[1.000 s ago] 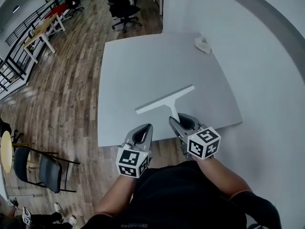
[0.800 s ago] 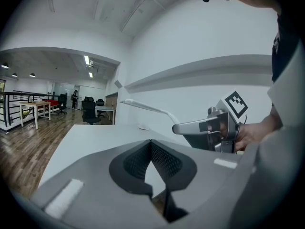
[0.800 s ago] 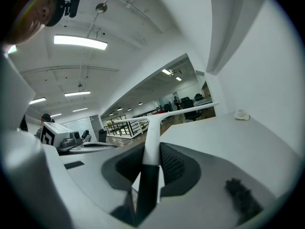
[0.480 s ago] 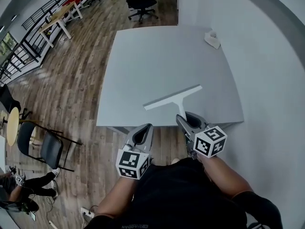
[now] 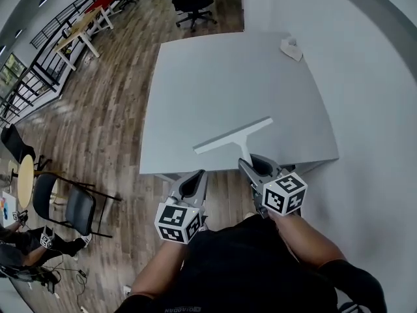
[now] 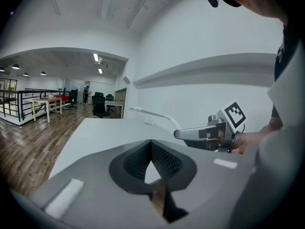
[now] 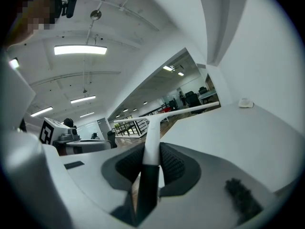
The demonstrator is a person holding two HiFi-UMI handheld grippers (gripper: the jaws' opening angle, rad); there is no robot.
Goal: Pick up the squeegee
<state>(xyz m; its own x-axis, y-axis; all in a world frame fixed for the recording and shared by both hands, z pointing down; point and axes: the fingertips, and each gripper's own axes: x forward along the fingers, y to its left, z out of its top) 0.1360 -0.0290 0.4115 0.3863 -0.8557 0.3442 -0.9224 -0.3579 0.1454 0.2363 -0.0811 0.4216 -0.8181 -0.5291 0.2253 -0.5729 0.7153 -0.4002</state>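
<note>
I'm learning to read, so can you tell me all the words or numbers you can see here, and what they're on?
No text here can be read with certainty.
Cubes on the left gripper and right gripper: black-and-white square patterns only, no letters or numbers.
Black shirt: small pale print at the bottom edge of the head view, cut off and too small to read.
Squeegee: plain white, no label visible.
</note>
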